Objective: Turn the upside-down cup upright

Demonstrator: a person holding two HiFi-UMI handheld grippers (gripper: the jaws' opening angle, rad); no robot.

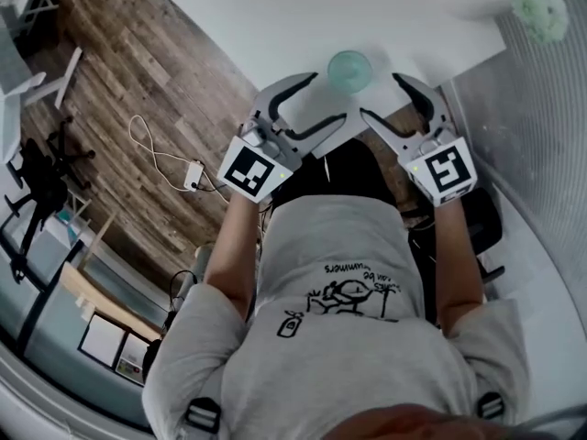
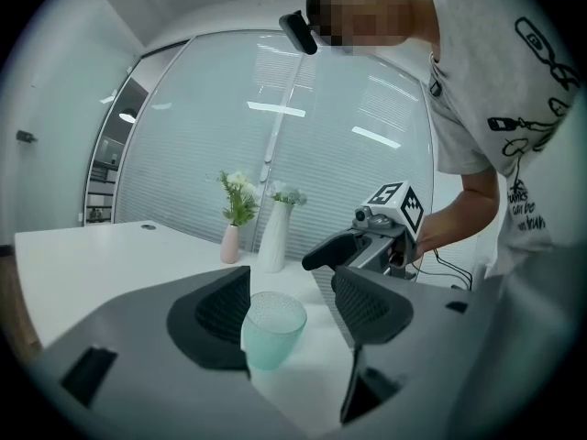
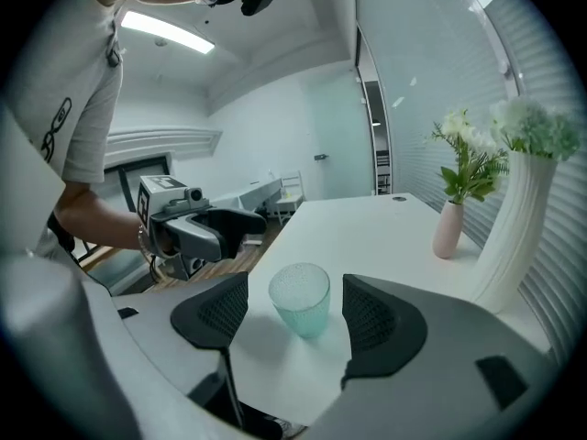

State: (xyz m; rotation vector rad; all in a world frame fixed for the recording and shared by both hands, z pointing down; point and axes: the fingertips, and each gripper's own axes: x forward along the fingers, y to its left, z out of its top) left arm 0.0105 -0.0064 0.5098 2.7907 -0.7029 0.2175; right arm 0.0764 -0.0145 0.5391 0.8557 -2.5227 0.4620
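Note:
A pale green textured cup point(image 1: 350, 70) stands upright, mouth up, on the white table point(image 1: 275, 16) near its front edge. My left gripper point(image 1: 327, 97) is open just left of and short of the cup. My right gripper point(image 1: 381, 95) is open on the cup's other side. Neither touches it. In the left gripper view the cup point(image 2: 272, 330) shows between the wide-apart pads of the left gripper point(image 2: 292, 302), with the right gripper point(image 2: 367, 241) beyond. In the right gripper view the cup point(image 3: 300, 299) sits ahead of the right gripper point(image 3: 293, 312), and the left gripper point(image 3: 197, 232) is at the left.
A small pink vase point(image 3: 448, 229) and a tall white ribbed vase point(image 3: 514, 236), both with flowers, stand at the table's far side by the blinds. The table's front edge lies under my grippers. Wooden floor point(image 1: 119, 81) with cables is to the left.

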